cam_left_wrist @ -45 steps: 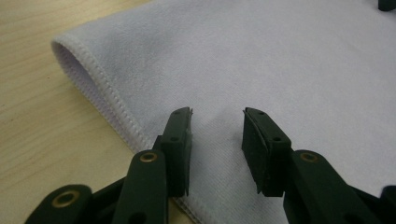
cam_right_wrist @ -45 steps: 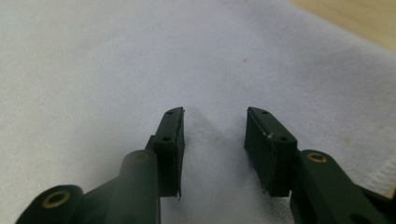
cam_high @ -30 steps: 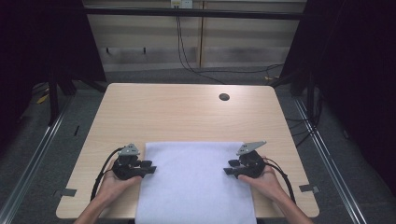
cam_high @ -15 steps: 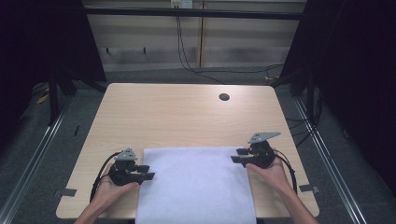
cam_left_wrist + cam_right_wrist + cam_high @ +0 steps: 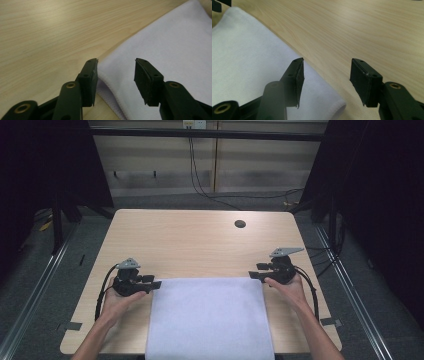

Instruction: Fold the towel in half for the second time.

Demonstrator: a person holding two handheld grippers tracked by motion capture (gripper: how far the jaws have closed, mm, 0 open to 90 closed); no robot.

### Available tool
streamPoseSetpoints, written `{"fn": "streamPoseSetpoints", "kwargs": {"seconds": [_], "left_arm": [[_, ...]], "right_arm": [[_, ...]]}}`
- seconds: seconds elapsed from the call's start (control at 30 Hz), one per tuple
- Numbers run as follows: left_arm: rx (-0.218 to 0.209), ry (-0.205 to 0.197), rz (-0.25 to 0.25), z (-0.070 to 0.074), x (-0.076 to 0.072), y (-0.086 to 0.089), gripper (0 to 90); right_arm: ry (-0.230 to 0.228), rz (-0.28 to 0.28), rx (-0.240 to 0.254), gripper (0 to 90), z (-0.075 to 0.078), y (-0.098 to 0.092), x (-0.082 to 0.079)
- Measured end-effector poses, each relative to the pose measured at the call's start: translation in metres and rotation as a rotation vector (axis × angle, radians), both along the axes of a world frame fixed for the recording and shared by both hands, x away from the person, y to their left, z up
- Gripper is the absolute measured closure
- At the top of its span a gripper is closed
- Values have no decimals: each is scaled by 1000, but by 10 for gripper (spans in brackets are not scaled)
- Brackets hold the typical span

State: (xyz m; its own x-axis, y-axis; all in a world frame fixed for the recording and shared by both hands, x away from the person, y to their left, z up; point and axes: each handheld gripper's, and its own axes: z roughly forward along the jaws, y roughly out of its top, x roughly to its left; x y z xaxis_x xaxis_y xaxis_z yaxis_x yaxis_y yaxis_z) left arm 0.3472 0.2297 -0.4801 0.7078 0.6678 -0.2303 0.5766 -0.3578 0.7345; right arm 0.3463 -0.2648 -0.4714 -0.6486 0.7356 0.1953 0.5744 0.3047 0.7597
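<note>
Both claws gape wide: left gripper and right gripper straddle the cloth's far corners near the bench's front edge, seemingly lined up to pinch them.

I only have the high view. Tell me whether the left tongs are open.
Observer: Open. In the left gripper view the left tongs stand apart, straddling the near corner of the white cloth without pinching it.
Operator: Now report the right side.
Observer: The right tongs are open too; the cloth's rounded far corner lies by the left-hand pad in that view.
Operator: Say what lies ahead of them.
Observer: Bare wooden table.
</note>
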Motion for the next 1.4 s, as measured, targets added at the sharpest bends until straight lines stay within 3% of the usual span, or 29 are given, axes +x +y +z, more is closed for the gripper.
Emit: {"fn": "streamPoseSetpoints", "kwargs": {"seconds": [0.03, 0.17, 0.33, 0.43, 0.5, 0.57, 0.6, 0.73, 0.8, 0.93, 1.03, 1.1, 1.13, 1.17, 1.27, 1.4], "left_arm": [[-13, 10, 6, -3, 1, 2, 515], [-24, 30, 24, -9, 6, 4, 495], [-12, 4, 22, -7, 4, 6, 495], [-20, -18, 54, -6, 4, 7, 476], [-17, -29, 73, -9, 5, 5, 461], [-6, -29, 57, -10, 5, 4, 459], [5, -35, 48, -11, 4, 2, 449], [16, -28, 38, -14, 7, 0, 419], [25, -10, 20, -18, 12, -3, 413], [40, -3, 5, -24, 16, -7, 418], [38, 3, -27, -24, 16, -11, 459], [53, -1, -51, -23, 16, -14, 640], [54, 27, -87, -22, 17, -14, 745], [54, 27, -87, -22, 17, -14, 805], [45, 18, -89, -20, 16, -14, 851], [-53, -21, -47, 0, 19, -3, 856]], "right_arm": [[8, 3, -26, 447, -4, -2, 3], [46, 28, -41, 486, -14, -3, 6], [69, 74, -70, 540, -21, 2, 6], [90, 70, -97, 517, -24, 2, 5], [105, 66, -80, 528, -25, -2, 4], [107, 70, -74, 538, -26, -3, 3], [103, 67, -106, 600, -27, -1, 0], [89, 65, -119, 702, -28, 0, -1], [87, 77, -110, 818, -28, 3, -2], [92, 73, -116, 854, -27, 6, -1], [101, 70, -104, 856, -27, 5, -1], [101, 72, -88, 856, -28, 4, 1], [101, 68, -90, 856, -26, 3, 0], [101, 68, -90, 856, -26, 3, 0], [86, 61, -40, 866, -16, 1, 0], [49, 61, 2, 869, 1, -4, 4]]}}
